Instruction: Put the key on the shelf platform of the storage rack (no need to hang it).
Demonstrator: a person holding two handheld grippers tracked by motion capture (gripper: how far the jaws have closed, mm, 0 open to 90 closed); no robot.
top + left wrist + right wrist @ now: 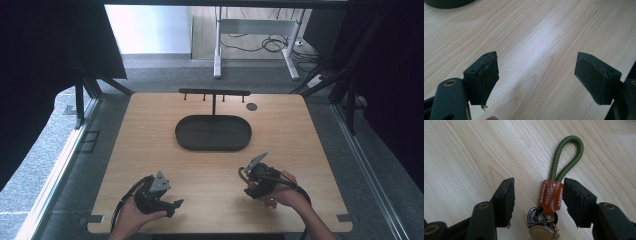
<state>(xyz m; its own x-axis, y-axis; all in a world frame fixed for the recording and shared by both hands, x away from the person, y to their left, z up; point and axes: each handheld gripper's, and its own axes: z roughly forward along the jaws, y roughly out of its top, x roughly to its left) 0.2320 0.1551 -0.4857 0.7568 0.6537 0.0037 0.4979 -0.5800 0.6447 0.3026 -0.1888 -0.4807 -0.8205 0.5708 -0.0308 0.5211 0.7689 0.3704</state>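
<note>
A keychain lies flat on the wooden table (461, 157): a green cord loop (567, 157), a brown leather tab (551, 196), dark metal rings (539, 216) and a tan piece at the bottom edge. My right gripper (539, 182) is open and straddles it. The tab sits close beside the right-hand pad (574, 200), and a wide gap separates it from the left-hand pad. In the high view the right gripper (255, 190) is low over the table's front right. My left gripper (536, 60) is open over bare wood, at the front left (172, 205).
A black oval tray (213, 133) sits at the table's middle, and its edge shows in the left gripper view (446, 3). Behind it stands a black T-shaped rack with hooks (214, 93). A small grey disc (251, 106) lies at the back right.
</note>
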